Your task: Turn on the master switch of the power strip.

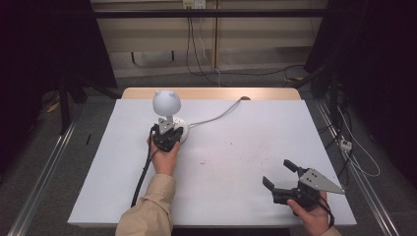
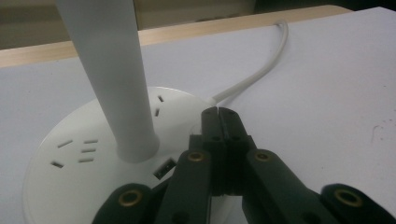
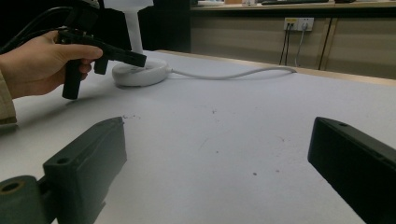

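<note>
Desk lamp [image 1: 167,105] stood at the far left of the white surface [image 1: 236,162], with the left gripper [image 1: 167,136] at its base.

Left gripper's jaws were closed together, holding nothing, their tips resting over the lamp's round white base [image 2: 65,172] just beside the upright stem [image 2: 116,79]. A white cord [image 1: 216,116] ran from the base toward the far edge. Right gripper [image 1: 278,173] sat well apart near the front right corner, jaws wide open and empty.

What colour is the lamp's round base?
White; the lamp base shows best in the left gripper view.
</note>
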The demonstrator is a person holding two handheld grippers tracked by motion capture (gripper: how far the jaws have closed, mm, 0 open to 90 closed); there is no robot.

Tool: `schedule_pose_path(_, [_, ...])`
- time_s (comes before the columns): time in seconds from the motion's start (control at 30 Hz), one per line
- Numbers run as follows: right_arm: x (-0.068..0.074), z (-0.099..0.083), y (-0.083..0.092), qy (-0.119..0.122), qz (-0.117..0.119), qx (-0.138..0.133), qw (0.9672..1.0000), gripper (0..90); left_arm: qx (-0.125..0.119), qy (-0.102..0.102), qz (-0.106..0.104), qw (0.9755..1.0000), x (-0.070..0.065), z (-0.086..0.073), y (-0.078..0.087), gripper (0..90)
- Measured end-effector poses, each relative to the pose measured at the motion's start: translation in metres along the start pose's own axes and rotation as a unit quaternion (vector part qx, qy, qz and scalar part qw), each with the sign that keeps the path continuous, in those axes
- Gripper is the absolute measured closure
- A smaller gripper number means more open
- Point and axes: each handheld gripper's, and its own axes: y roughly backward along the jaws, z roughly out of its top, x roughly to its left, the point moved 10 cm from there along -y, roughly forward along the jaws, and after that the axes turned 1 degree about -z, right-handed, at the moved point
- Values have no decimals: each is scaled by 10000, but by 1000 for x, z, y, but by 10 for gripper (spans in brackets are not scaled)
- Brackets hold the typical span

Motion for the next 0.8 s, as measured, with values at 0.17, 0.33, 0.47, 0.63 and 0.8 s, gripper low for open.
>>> schedule_pose_path(0.17, [-1,0,0,-14,3,-7,10000,39,-13,16,88,10000,2,0,-2,900])
schedule_pose_path(0.33, [-1,0,0,0,6,-11,10000,40,-31,-64,119,9999,-1,3,-4,900])
schedule_pose_path(0.47, [-1,1,1,3,7,-14,10000,40,-48,-132,139,9998,-4,9,-5,900])
schedule_pose_path(0.63, [0,1,0,11,24,-20,10000,40,-90,-104,139,9998,-6,11,-7,900])
schedule_pose_path(0.8, [-1,1,1,0,4,-18,10000,39,-103,-77,173,9998,-6,10,-8,900])
